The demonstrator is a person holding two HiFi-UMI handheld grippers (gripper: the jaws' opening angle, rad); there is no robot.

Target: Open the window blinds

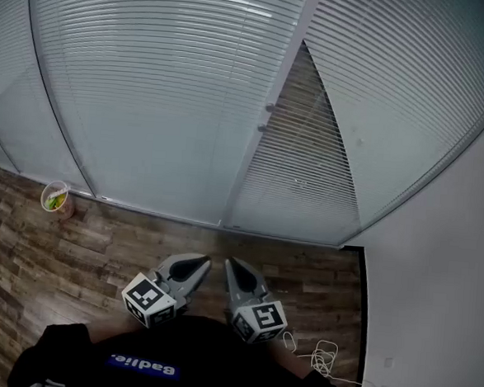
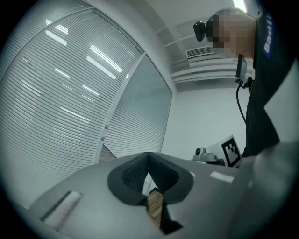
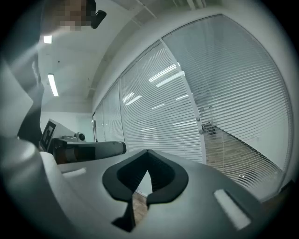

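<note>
Office window blinds [image 1: 166, 100] hung closed ahead; my left gripper [image 1: 194, 268] and right gripper [image 1: 238, 275], jaws together and empty, had yet to approach their control

blinds [image 1: 149, 99] ahead | cup [image 1: 56, 198] on floor [image 1: 21, 281], left | cable [image 1: 323, 357] on floor, right

Two hand-held grippers are in view: the left hand-held gripper [image 1: 194, 266] and the right hand-held gripper [image 1: 235, 269]. Each carries one marker cube, which makes two cubes [image 1: 149, 299]. Three stretches of window blinds [image 1: 150, 83] hang side by side in the head view. Two small knobs [image 1: 269, 108] sit on the frame between two of them. On the floor [image 1: 20, 297] are one cup [image 1: 56, 199] and one coil of white cable [image 1: 323, 357].
</note>
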